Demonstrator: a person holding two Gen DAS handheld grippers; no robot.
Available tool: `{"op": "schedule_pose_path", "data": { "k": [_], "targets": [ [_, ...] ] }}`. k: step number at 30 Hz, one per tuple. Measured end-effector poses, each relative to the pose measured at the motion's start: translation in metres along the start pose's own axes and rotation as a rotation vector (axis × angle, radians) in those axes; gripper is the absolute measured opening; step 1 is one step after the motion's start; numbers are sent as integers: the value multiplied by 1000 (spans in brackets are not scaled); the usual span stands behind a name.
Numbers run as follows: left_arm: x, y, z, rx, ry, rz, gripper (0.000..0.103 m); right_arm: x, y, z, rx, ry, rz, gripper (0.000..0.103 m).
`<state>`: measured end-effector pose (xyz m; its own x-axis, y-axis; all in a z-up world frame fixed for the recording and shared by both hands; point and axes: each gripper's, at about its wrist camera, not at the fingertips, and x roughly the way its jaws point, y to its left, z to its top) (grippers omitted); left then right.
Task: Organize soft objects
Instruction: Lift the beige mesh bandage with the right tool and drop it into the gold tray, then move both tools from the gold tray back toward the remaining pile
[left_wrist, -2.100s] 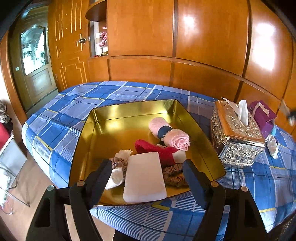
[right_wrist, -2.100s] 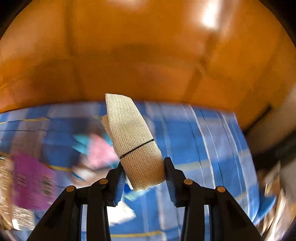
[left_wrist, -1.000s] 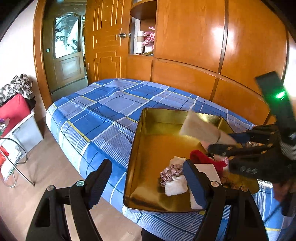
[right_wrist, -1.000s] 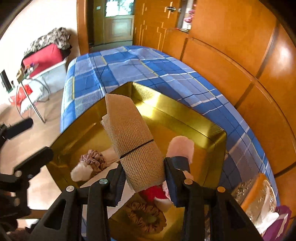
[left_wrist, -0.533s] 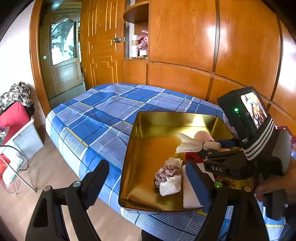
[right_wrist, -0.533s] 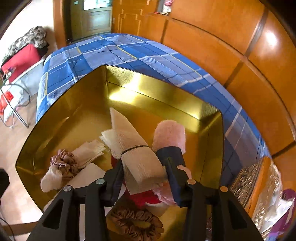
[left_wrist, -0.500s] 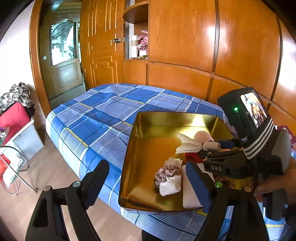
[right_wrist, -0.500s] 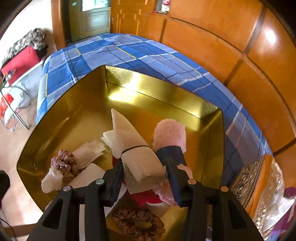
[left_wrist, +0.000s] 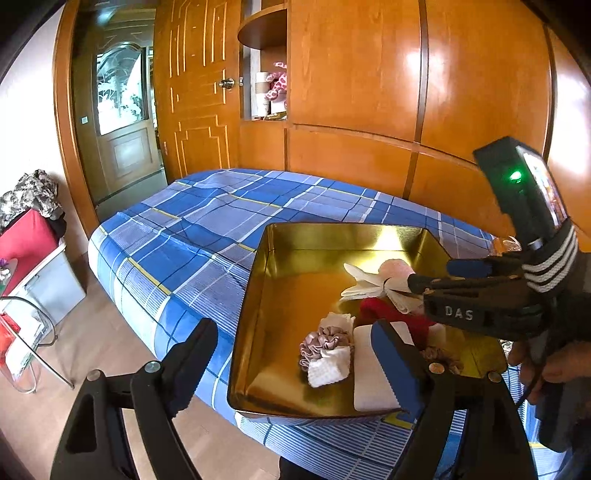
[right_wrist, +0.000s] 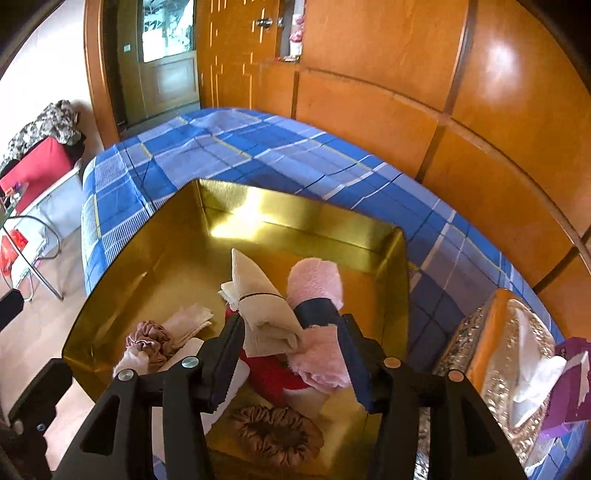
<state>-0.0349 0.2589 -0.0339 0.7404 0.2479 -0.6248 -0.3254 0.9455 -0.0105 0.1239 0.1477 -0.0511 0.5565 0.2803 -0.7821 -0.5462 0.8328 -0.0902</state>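
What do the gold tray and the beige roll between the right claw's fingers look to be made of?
Gold tray: likely thin metal with a polished finish; its walls mirror light and colours. Beige roll: soft woven cloth, perhaps gauze, matte, cinched by a thin dark band. The right claw is opening around it.

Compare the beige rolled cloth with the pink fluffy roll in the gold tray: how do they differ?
The beige rolled cloth is thin woven fabric tied with a thin dark band; the pink fluffy roll is plush with a wide navy band. The beige cloth sits between the right hand-held gripper's opening jaws; the pink roll lies beside them. Both are in the gold tray.
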Motion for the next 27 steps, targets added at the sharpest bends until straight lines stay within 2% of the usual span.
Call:
{"op": "schedule_pose_path", "data": {
  "k": [10, 15, 20, 27],
  "targets": [
    [-3, -8, -1, 23, -6, -20, 86, -36, -12, -10, 26, -92, -77, 53],
    [-4, -10, -2, 25, -12, -22, 86, -61, -16, -16, 31, -163, -187, 53],
    [-5, -14, -4, 29, -13, -17, 86, -90, -27, -23, 52, -236, -252, 53],
    [-8, -30, -8, 57, -6, -38, 86, -115, -43, -40, 72, -275, -291, 53]
  ]
}}
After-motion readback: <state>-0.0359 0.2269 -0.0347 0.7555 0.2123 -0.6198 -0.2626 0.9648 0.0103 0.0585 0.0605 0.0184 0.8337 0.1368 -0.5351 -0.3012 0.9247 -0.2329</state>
